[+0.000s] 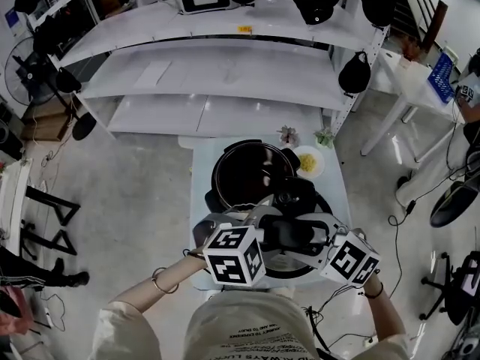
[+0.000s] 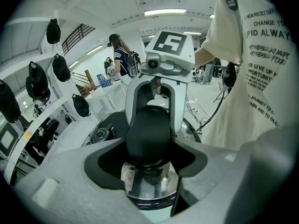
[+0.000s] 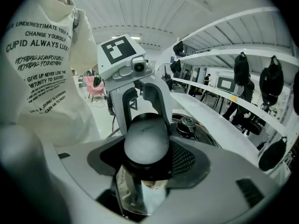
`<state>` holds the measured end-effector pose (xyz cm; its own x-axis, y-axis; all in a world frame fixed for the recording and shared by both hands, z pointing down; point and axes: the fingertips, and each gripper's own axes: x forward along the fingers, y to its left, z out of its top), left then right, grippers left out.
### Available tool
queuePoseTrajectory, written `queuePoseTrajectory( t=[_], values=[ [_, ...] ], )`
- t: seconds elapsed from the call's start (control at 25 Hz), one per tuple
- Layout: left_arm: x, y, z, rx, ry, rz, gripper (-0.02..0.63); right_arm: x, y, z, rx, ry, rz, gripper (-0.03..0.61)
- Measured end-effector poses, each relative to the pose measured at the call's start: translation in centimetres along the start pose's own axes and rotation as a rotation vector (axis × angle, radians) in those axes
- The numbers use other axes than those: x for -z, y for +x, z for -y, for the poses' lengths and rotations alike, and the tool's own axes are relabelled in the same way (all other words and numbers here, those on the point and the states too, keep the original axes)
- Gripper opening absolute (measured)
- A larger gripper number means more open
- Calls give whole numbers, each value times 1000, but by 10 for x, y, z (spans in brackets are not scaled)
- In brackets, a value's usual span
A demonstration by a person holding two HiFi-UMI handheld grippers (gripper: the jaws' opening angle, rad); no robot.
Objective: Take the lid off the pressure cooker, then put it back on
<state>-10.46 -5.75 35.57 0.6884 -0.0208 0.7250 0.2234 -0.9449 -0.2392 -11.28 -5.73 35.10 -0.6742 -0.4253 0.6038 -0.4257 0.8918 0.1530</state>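
We had the lid [image 1: 298, 198] of the pressure cooker off its pot [image 1: 244, 175] and held it between both tools over the near part of the bench [image 1: 201, 163]. From the head view, its far side overlapped the pot's near rim. Our left tool [image 2: 149, 141] was clamped on one end of the lid's black handle [image 2: 148, 125], with its jaws pressed against the sides. Our right tool [image 3: 145, 146] gripped the opposite end in the same way, so the two tools faced each other across the handle. The pot stood open on the bench, showing its dark inside. Just beyond it sat a small white dish [image 1: 308, 162] with something yellow in it, and white shelves [image 1: 217, 73] rose behind the bench.
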Motion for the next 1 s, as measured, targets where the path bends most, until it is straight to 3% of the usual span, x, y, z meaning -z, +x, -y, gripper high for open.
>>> queuePoseTrajectory(
  t=[0.36,1.0],
  values=[
    [25,-25,-28,-54,-25,-15,288,-29,29,19,-34,-44,12,276],
    [51,-32,-84,-119,-163,-61,288,-43,59,68,-196,-85,26,276]
  ],
)
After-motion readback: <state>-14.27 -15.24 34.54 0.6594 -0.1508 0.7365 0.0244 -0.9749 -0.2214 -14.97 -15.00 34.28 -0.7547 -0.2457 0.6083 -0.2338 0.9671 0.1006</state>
